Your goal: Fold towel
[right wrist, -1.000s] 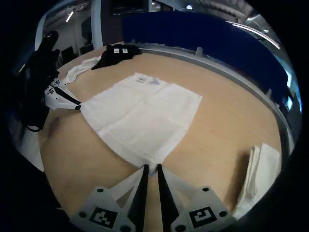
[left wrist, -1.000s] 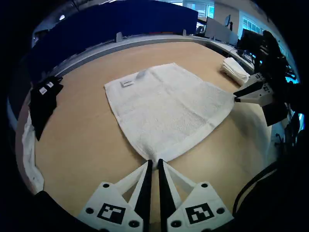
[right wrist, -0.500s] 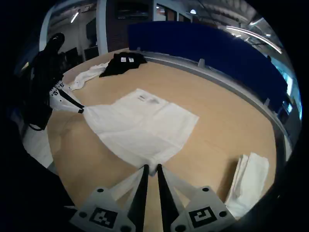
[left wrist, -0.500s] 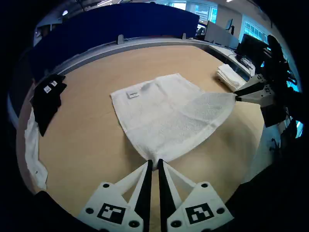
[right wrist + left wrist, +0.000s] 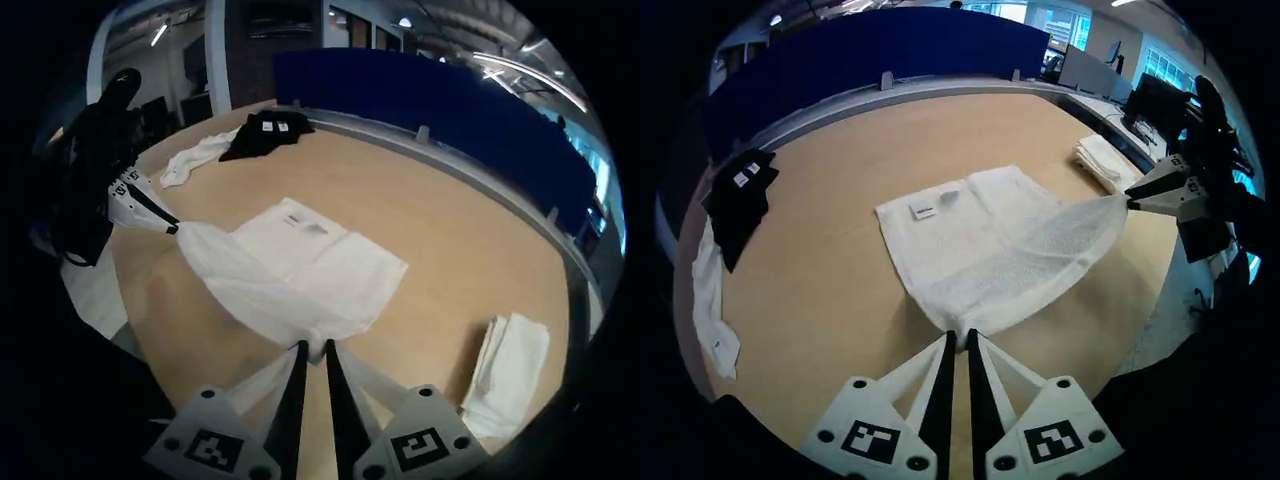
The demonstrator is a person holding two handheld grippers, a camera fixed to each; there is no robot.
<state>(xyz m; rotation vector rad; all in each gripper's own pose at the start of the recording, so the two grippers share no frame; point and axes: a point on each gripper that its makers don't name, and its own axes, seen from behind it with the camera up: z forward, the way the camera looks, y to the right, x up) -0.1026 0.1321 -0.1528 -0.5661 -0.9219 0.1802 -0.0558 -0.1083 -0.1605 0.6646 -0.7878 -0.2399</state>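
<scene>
- The left gripper (image 5: 960, 336) and the right gripper (image 5: 314, 348) each clamp a near corner of the white towel (image 5: 984, 240).
- The edge between them is lifted, while the far half lies flat on the table (image 5: 824, 264), straight ahead of both.
- A folded stack (image 5: 1104, 156) and a black garment (image 5: 740, 196) sit well apart; nothing blocks a forward fold.

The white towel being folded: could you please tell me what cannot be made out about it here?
Left gripper view: the white towel's pinched corner is hidden between the left gripper's fingers.
Right gripper view: its other corner hides inside the right gripper.
Left gripper view: the sewn label is too small to read.
</scene>
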